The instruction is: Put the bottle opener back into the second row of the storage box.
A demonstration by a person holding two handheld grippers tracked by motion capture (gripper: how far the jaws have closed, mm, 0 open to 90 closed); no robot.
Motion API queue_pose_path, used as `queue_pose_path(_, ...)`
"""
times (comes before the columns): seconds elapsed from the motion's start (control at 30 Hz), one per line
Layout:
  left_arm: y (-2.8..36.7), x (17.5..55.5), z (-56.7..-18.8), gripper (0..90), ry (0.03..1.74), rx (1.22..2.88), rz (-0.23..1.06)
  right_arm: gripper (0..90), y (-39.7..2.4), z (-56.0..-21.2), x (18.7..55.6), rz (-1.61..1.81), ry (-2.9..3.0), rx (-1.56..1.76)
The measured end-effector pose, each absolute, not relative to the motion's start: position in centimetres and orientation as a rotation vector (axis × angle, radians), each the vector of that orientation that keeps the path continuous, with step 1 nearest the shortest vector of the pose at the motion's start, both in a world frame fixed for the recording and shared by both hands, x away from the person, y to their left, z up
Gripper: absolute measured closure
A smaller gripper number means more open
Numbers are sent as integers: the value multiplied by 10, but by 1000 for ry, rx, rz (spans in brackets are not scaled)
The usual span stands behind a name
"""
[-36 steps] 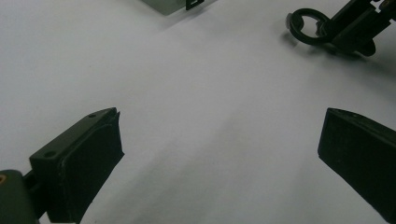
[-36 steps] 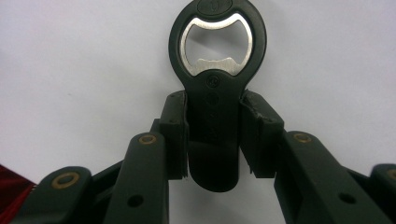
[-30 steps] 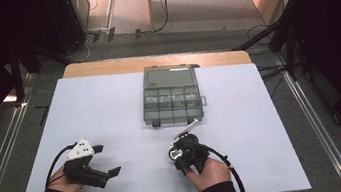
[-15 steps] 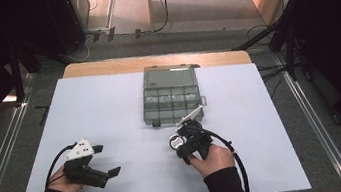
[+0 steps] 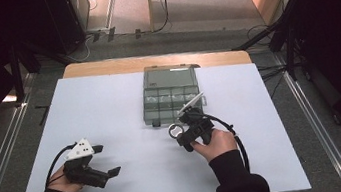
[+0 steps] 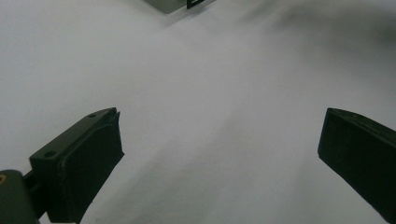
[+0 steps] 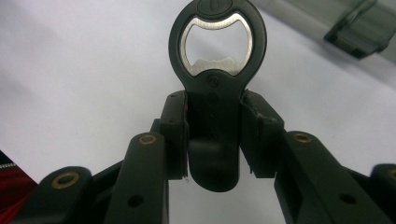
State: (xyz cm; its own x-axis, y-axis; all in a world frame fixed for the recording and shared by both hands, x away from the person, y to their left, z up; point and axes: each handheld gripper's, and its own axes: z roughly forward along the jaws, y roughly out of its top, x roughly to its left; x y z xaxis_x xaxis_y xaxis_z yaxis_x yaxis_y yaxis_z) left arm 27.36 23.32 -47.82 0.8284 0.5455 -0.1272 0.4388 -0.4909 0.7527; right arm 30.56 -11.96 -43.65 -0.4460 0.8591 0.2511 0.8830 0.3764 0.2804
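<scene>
Right gripper view: right gripper (image 7: 215, 140) clamps bottle opener (image 7: 217, 88) by its handle; left gripper (image 6: 219, 154) jaws spread apart over white table (image 6: 210, 84)

Left tongs (image 6: 219, 154) low, jaws wide apart; right tongs (image 7: 214, 135) clamped, raised forward.

High view: fixed above the person's side, facing forward and down over the whole white table (image 5: 109, 104), far off.
Left gripper view: low, close over the table (image 6: 210, 93), looking along its jaws toward a corner of the compartment box (image 6: 170, 4).
Right gripper view: very close, facing the bottle opener (image 7: 217, 93).
Shared: table surface; compartment box (image 5: 171, 98) edge (image 7: 359, 28).
</scene>
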Motion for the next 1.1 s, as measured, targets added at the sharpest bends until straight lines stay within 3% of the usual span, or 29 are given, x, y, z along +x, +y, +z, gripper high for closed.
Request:
queue_pose_path(0.43,233,273,-478,0,713,2164,160,666,-127,-421,338,-623,-2639,-1450)
queue_pose_path(1.1,232,273,-478,0,703,2174,159,666,-141,-424,394,-621,-2776,-1103)
